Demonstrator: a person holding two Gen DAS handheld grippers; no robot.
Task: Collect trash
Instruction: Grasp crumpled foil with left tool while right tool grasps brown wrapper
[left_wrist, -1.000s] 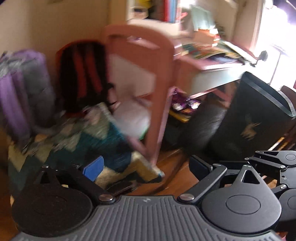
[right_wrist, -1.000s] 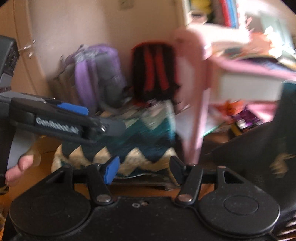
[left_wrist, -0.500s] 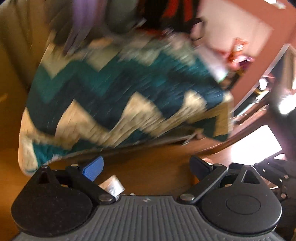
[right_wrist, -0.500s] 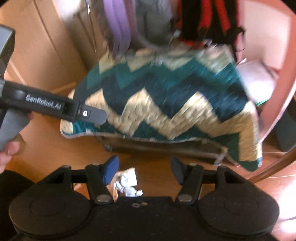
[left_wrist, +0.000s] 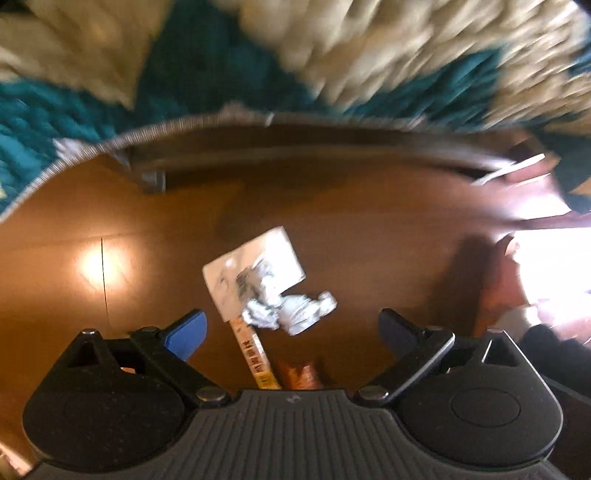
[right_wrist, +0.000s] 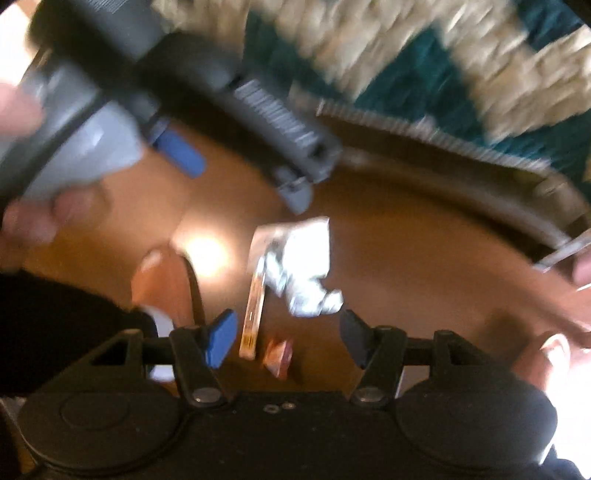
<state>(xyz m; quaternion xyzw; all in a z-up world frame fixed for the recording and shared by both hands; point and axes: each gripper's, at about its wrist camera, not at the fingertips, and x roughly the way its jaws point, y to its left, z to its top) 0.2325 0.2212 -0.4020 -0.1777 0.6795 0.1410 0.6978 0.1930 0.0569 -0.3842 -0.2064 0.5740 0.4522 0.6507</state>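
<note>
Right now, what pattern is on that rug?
A teal and cream zigzag on the rug, clearest from the left wrist view, though blurred.

Both views are taken from cameras mounted on hand-held grippers, each looking forward along its own two fingers. The left wrist view is aimed almost straight down at the wooden floor (left_wrist: 369, 229) from close above, with the edge of a teal and cream blanket (left_wrist: 207, 59) seen along the top. The right wrist view is tilted steeply downward at the same floor (right_wrist: 406, 258) from slightly farther right, and the left gripper (right_wrist: 236, 177) is caught in its upper left. The same patch is shared by both views: the crumpled foil (left_wrist: 291, 308) (right_wrist: 310, 291), the flat white wrapper (left_wrist: 255, 266) (right_wrist: 295, 243), and the blanket edge (right_wrist: 424, 55). Both frames are blurred.
</note>
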